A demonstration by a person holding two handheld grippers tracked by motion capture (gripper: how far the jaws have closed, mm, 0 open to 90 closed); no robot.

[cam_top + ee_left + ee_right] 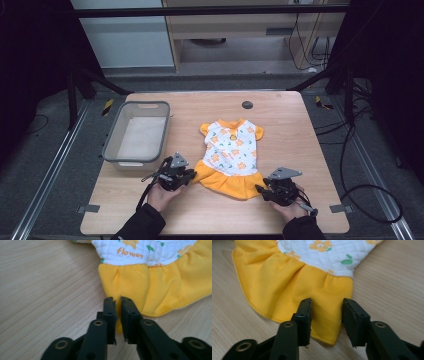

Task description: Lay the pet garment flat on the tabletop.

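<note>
Dress [160, 287], "flower" print, left tool [118, 301] pinching.

Bare table [310, 145] right of the dress [231, 157], grey bin [137, 135] blocking the far left, open near edge.

Tool [326, 312] jaws apart, seemingly straddling yellow hem [294, 285]

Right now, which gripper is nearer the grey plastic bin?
Left. The left gripper sits just below the grey bin's near right corner, at the dress's hem; the right gripper is across the dress, farther away.
</note>
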